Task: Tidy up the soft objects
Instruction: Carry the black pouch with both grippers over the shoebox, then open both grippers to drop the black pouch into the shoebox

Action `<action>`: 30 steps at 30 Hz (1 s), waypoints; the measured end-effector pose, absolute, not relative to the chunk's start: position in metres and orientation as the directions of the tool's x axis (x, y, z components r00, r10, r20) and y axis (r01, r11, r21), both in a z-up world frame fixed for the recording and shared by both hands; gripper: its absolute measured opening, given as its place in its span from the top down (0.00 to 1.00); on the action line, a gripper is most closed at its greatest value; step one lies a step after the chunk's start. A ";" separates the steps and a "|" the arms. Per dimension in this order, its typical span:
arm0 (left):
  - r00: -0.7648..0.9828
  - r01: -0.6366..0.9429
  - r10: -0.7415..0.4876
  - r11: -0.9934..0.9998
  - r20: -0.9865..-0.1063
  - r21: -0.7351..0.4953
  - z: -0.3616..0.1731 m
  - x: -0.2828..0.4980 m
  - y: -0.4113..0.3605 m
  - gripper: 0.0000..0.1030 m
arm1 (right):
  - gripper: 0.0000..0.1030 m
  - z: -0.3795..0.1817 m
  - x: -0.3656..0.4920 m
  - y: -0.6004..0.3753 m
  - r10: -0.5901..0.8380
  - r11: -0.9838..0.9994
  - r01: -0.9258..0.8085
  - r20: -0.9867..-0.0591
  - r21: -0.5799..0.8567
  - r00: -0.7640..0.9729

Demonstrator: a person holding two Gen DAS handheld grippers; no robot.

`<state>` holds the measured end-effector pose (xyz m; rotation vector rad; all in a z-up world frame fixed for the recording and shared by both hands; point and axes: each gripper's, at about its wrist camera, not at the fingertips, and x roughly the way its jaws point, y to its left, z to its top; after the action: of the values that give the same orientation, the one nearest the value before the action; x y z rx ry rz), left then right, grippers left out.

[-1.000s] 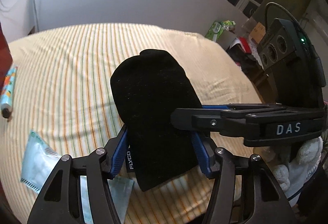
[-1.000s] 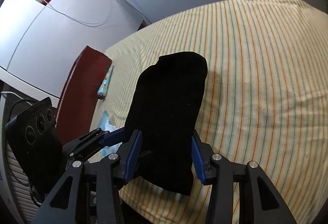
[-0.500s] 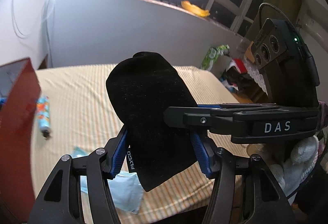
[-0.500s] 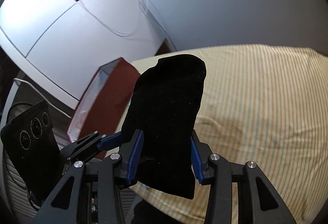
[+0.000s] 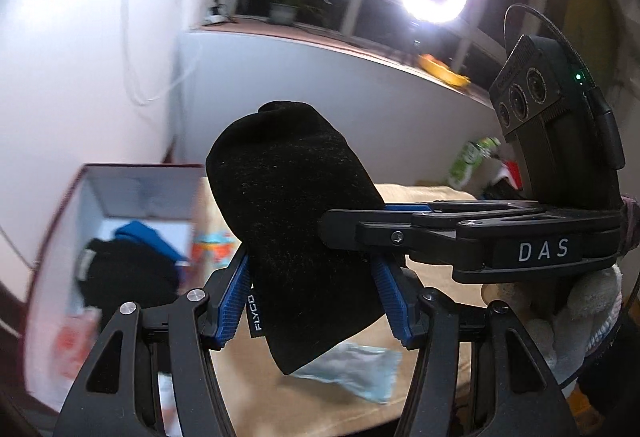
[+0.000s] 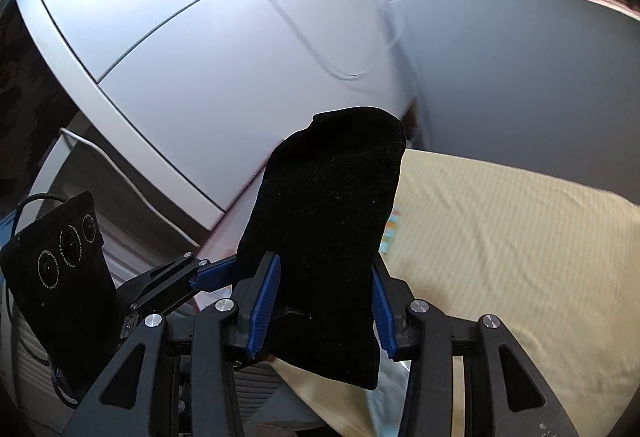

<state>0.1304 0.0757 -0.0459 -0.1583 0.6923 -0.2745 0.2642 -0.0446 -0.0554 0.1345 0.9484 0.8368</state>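
At about nine o'clock in the left wrist view stands the open box (image 5: 116, 197), dark red outside and white inside, and some soft things lie in it already: a black knitted piece (image 5: 120, 277) and something blue (image 5: 144, 233). The black sock (image 5: 292, 221) is at the centre, lifted above the bed, and both tools hold it together. The left gripper (image 5: 312, 301) pinches it from the two sides with its ribbed blue pads, and the right gripper (image 6: 320, 301) pinches the same sock (image 6: 324, 233) in its own view, the pads pressed into the cloth. The sock is matt and a little fuzzy, thick, with a rounded closed end at twelve o'clock and a limp corner that hangs down at six o'clock. I think the step now is to carry the sock over the box and lay it inside. To do this well, both hands should travel together so the cloth is not stretched or twisted, go low over the opening, and let go only when the hanging corner is inside the walls. At five o'clock a thin pale blue packet (image 5: 352, 373) lies on the striped yellow bed sheet (image 6: 520, 245), which looks soft and wrinkled.
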 end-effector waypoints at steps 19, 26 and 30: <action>0.707 -0.012 -0.121 0.983 -0.697 -0.183 -0.080 0.173 0.181 0.44 | 0.61 -0.093 0.318 0.098 0.649 0.652 -0.647 -0.733 0.396 0.205; 0.697 -0.067 -0.013 0.994 -0.717 -0.083 -0.088 0.180 0.181 0.44 | 0.61 -0.103 0.325 0.111 0.633 0.664 -0.635 -0.749 0.395 0.196; 0.689 -0.107 0.071 0.994 -0.722 -0.004 -0.093 0.182 0.178 0.44 | 0.57 -0.103 0.325 0.109 0.618 0.680 -0.626 -0.759 0.382 0.207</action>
<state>0.1824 0.1781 -0.0929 -0.0475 0.8050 0.0997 0.3253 0.1088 -0.1035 -0.0093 1.0514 0.8657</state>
